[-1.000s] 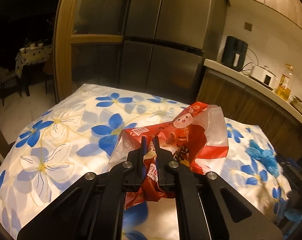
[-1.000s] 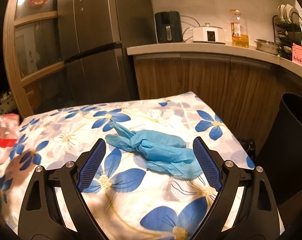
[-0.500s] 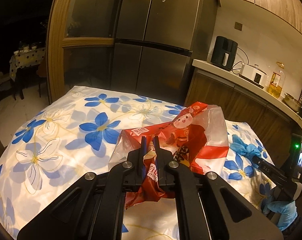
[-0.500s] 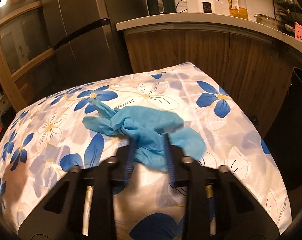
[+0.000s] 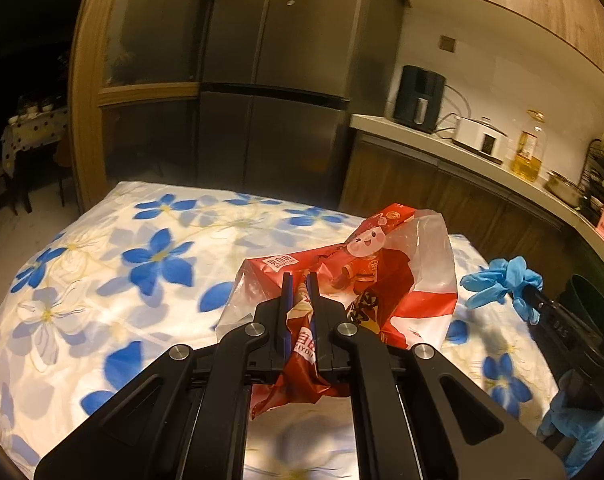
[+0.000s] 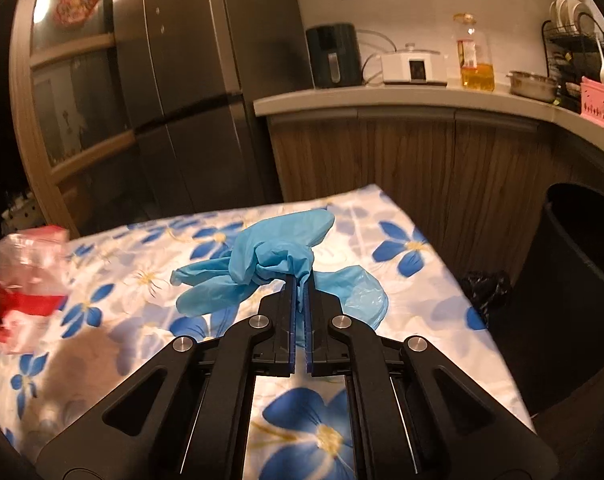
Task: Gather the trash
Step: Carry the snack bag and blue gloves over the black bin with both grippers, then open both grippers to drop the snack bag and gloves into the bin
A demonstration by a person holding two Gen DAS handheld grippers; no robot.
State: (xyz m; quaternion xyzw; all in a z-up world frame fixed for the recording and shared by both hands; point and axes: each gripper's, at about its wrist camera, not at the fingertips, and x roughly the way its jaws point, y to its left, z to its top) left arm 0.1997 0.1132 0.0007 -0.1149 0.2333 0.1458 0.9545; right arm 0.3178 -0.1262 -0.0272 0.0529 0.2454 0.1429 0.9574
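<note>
Right gripper [image 6: 300,286] has just clamped down on the crumpled blue nitrile glove [image 6: 269,256], now just above the floral-cloth tabletop [image 6: 402,280]; left gripper [image 5: 299,280] is pinched on the red-and-clear printed plastic snack bag [image 5: 366,276]. Keep both pinches firm, since thin film slips, and swing right toward the tall black bin [image 6: 574,280], mouth open. Dangling glove fingers may snag the bin rim; small black bag [image 6: 486,286] sits at its base.

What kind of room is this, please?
Most likely a home kitchen: a tall fridge stands beside a counter holding a cooking oil bottle, and a dish rack sits at its end.
</note>
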